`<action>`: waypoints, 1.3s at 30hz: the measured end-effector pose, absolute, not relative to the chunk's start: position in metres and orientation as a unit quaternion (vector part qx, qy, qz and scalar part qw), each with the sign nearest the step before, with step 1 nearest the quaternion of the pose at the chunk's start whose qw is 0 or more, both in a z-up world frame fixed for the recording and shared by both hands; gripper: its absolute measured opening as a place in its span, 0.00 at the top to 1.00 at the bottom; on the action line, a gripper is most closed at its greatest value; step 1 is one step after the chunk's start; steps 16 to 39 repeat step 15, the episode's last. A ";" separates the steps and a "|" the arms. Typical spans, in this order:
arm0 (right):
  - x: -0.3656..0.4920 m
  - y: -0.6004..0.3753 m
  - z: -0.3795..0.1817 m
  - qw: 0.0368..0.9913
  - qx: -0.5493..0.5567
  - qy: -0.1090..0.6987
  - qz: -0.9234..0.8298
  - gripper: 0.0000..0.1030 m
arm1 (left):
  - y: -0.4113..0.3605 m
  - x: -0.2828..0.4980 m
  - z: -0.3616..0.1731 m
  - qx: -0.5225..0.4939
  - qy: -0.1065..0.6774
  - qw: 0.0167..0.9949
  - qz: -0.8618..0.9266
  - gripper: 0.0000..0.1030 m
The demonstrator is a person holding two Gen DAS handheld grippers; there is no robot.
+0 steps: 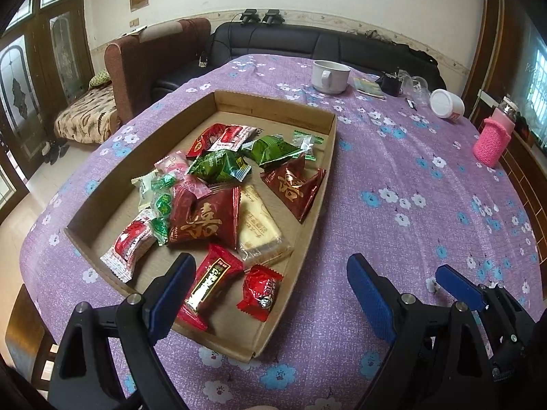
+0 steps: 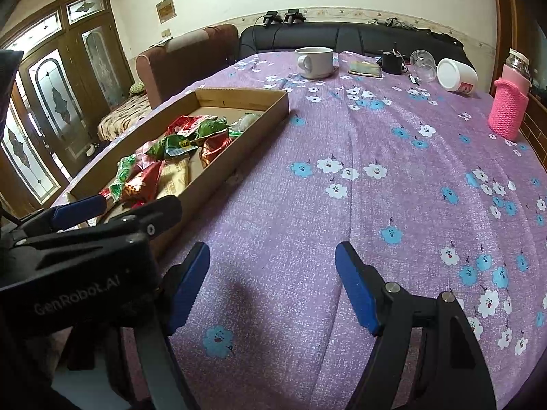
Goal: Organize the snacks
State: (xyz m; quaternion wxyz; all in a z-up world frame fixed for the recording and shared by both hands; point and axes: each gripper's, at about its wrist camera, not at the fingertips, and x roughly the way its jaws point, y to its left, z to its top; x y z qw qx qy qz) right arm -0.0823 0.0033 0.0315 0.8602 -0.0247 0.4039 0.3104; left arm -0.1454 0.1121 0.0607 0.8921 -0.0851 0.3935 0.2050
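The snacks (image 1: 218, 201) lie heaped in a shallow cardboard tray (image 1: 102, 188) that fills the middle left of my left view: dark red foil packs with gold characters, green packets, small red-and-white ones and a pale cake bar (image 1: 259, 229) in clear wrap. Nearest me, at the tray's lower end, a long red bar (image 1: 208, 287) and a small red candy (image 1: 261, 288) lie side by side.

My left tongs (image 1: 266, 294) hang over that lower end with the jaws well apart and nothing between the pads; the left finger (image 1: 171, 297) sits over the tray beside the long red bar, the right finger over the cloth outside the tray wall. My right tongs (image 2: 273, 287) hover over bare cloth at the lower middle of the right view, jaws also wide apart and empty.

The tray rests on a purple tablecloth (image 2: 376, 205) printed with white and blue flowers. At the upper right of both views stand a white mug (image 1: 330, 75), a tipped white tub (image 1: 446, 102) and a jar in a pink knitted sleeve (image 1: 490, 140). Behind the table are a black sofa (image 1: 290, 41) and a brown armchair (image 1: 150, 58).
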 end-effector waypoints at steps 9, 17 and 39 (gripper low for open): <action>-0.083 0.004 0.031 0.860 -0.026 0.404 0.311 0.25 | 0.115 -0.146 0.061 -0.098 0.389 0.894 0.202 0.13; -0.082 0.002 0.031 0.860 -0.021 0.405 0.310 0.25 | 0.116 -0.148 0.066 -0.097 0.383 0.897 0.199 0.13; -0.082 0.002 0.031 0.860 -0.021 0.405 0.310 0.25 | 0.116 -0.148 0.066 -0.097 0.383 0.897 0.199 0.13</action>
